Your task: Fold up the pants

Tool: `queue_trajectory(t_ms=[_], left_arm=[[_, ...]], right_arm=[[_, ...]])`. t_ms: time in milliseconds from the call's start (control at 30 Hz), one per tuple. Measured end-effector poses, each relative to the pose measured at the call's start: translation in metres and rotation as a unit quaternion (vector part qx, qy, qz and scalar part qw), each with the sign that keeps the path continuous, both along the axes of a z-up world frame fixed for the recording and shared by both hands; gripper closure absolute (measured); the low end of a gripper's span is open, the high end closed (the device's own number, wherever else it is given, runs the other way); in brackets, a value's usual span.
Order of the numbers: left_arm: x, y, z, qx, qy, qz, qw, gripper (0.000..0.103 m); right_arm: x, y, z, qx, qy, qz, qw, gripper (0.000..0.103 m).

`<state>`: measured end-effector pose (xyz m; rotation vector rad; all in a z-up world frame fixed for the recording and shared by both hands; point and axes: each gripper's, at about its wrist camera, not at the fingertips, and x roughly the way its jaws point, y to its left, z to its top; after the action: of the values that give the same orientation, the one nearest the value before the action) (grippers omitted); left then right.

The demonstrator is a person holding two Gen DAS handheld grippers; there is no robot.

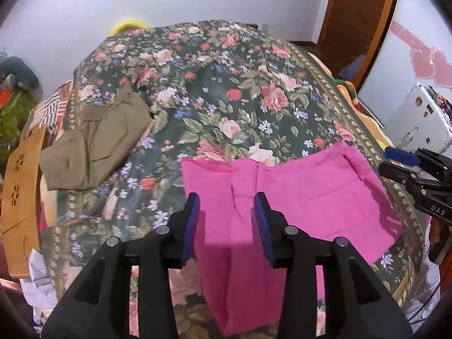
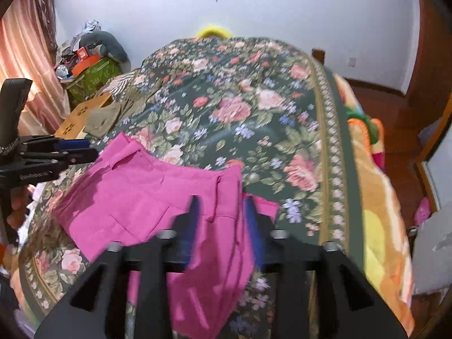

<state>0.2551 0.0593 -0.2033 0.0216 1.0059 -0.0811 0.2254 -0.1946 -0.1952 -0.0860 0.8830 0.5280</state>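
Observation:
Bright pink pants [image 1: 305,192] lie on the floral bedspread [image 1: 226,90], waist away from me, legs hanging over the near edge. My left gripper [image 1: 227,206] is open, its blue pads on either side of the left leg fabric, above it. My right gripper [image 2: 221,209] is also open over the other leg of the pants [image 2: 147,197], with pink cloth passing between its fingers. Each gripper shows at the other view's edge: the right one in the left wrist view [image 1: 406,163], the left one in the right wrist view [image 2: 70,149].
Folded olive-green pants [image 1: 93,147] lie on the bed's left side beside a brown cardboard piece [image 1: 19,197]. Clutter and a green box [image 2: 90,76] stand far left. A white appliance [image 1: 421,118] and an orange blanket [image 2: 378,226] are on the right.

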Motion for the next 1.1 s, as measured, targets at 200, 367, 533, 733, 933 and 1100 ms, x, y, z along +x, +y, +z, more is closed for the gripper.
queue_trajectory(t_ms=[200, 367, 533, 733, 933, 1100], left_arm=[[-0.011, 0.016, 0.003, -0.003, 0.004, 0.014, 0.9999, 0.049], [-0.017, 0.023, -0.017, -0.043, 0.038, 0.023, 0.9981, 0.040], [-0.020, 0.023, -0.033, -0.079, 0.060, 0.021, 0.9948, 0.040], [-0.011, 0.021, -0.048, -0.104, 0.076, 0.011, 0.9916, 0.039], [-0.002, 0.017, -0.055, -0.108, 0.071, 0.005, 0.9916, 0.039], [0.004, 0.012, -0.057, -0.104, 0.062, 0.002, 0.9926, 0.045]], right_arm=[[-0.012, -0.014, 0.003, 0.003, -0.005, -0.031, 0.999, 0.040], [-0.020, -0.014, -0.018, 0.007, 0.040, -0.031, 0.999, 0.040], [-0.022, -0.016, -0.041, 0.028, 0.087, -0.040, 0.995, 0.040], [-0.016, -0.018, -0.051, 0.054, 0.104, -0.042, 0.992, 0.040], [-0.011, -0.018, -0.055, 0.062, 0.095, -0.041, 0.993, 0.041], [-0.008, -0.013, -0.055, 0.059, 0.089, -0.027, 0.994, 0.054]])
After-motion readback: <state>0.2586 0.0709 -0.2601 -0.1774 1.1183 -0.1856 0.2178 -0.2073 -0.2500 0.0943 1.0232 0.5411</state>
